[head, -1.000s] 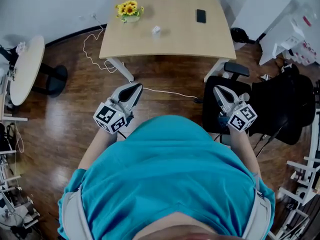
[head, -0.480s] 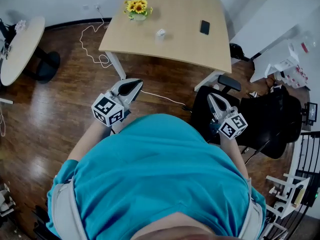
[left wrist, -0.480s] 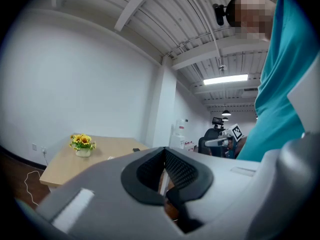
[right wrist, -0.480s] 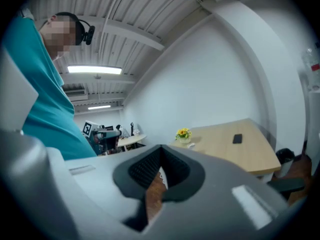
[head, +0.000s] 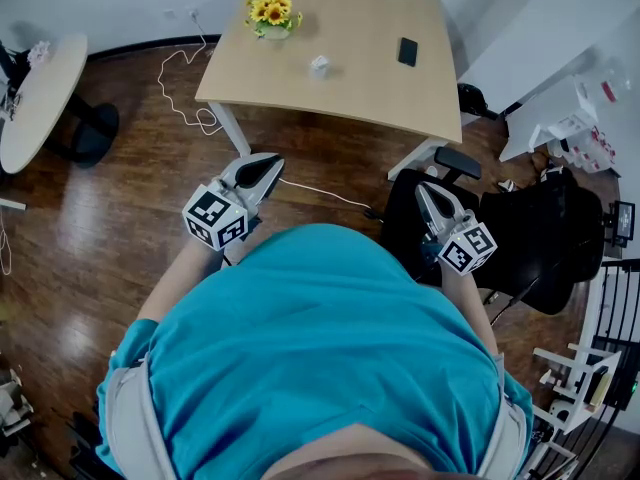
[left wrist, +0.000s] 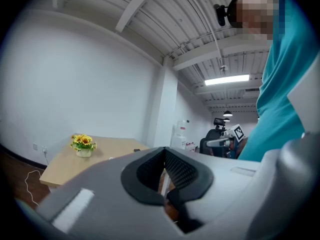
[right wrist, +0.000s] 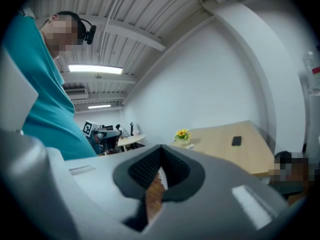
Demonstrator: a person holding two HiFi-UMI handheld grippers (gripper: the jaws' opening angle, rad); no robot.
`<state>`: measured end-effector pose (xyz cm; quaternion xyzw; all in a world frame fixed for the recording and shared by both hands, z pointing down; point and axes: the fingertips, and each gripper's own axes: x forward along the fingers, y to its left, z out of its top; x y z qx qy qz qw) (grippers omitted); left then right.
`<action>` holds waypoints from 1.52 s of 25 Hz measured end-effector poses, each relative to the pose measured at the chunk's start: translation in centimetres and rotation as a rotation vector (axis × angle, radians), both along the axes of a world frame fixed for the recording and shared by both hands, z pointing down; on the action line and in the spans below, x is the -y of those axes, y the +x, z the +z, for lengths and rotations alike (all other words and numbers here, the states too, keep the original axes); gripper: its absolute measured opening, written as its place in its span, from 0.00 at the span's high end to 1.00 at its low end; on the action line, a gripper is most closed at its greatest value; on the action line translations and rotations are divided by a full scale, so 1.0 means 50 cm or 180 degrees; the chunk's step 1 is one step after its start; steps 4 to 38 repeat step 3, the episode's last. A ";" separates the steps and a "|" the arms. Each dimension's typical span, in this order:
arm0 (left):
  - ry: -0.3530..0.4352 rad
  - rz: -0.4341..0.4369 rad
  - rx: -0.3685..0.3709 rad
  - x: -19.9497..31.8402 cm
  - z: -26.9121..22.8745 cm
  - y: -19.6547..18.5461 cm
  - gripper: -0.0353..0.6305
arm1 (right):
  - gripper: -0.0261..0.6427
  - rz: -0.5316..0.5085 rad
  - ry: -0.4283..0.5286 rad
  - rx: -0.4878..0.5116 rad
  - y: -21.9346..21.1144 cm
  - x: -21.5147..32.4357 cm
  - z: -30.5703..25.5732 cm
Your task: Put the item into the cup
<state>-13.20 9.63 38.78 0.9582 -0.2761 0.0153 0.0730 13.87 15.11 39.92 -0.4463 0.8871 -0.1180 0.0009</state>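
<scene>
Far ahead stands a light wooden table. On it are a pot of sunflowers, a small white thing too small to make out, and a black phone. Both grippers hang well short of the table, over the wood floor and close to the person's teal-clad torso. My left gripper is shut with nothing in it. My right gripper is also shut and empty. The left gripper view shows its jaws closed, with the sunflowers beyond. In the right gripper view the phone shows past its closed jaws.
A black office chair stands right beside the right gripper. A white cable trails over the floor left of the table. A round white table is at the far left, and white shelving at the right.
The head camera has swung, so the table now lies slightly turned and farther left. Both grippers stay shut in front of the torso, hardly moved.
</scene>
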 end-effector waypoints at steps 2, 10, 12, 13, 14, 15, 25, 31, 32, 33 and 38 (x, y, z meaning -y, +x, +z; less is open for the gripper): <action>0.0006 -0.0008 -0.0007 0.004 -0.001 0.002 0.94 | 0.96 0.0002 0.0008 0.0002 0.003 0.003 -0.001; 0.0010 -0.0011 -0.0009 0.005 -0.002 0.003 0.94 | 0.96 0.0003 0.0011 0.0002 0.005 0.005 -0.002; 0.0010 -0.0011 -0.0009 0.005 -0.002 0.003 0.94 | 0.96 0.0003 0.0011 0.0002 0.005 0.005 -0.002; 0.0010 -0.0011 -0.0009 0.005 -0.002 0.003 0.94 | 0.96 0.0003 0.0011 0.0002 0.005 0.005 -0.002; 0.0010 -0.0011 -0.0009 0.005 -0.002 0.003 0.94 | 0.96 0.0003 0.0011 0.0002 0.005 0.005 -0.002; 0.0010 -0.0011 -0.0009 0.005 -0.002 0.003 0.94 | 0.96 0.0003 0.0011 0.0002 0.005 0.005 -0.002; 0.0010 -0.0011 -0.0009 0.005 -0.002 0.003 0.94 | 0.96 0.0003 0.0011 0.0002 0.005 0.005 -0.002; 0.0010 -0.0011 -0.0009 0.005 -0.002 0.003 0.94 | 0.96 0.0003 0.0011 0.0002 0.005 0.005 -0.002; 0.0010 -0.0011 -0.0009 0.005 -0.002 0.003 0.94 | 0.96 0.0003 0.0011 0.0002 0.005 0.005 -0.002; 0.0010 -0.0011 -0.0009 0.005 -0.002 0.003 0.94 | 0.96 0.0003 0.0011 0.0002 0.005 0.005 -0.002; 0.0010 -0.0011 -0.0009 0.005 -0.002 0.003 0.94 | 0.96 0.0003 0.0011 0.0002 0.005 0.005 -0.002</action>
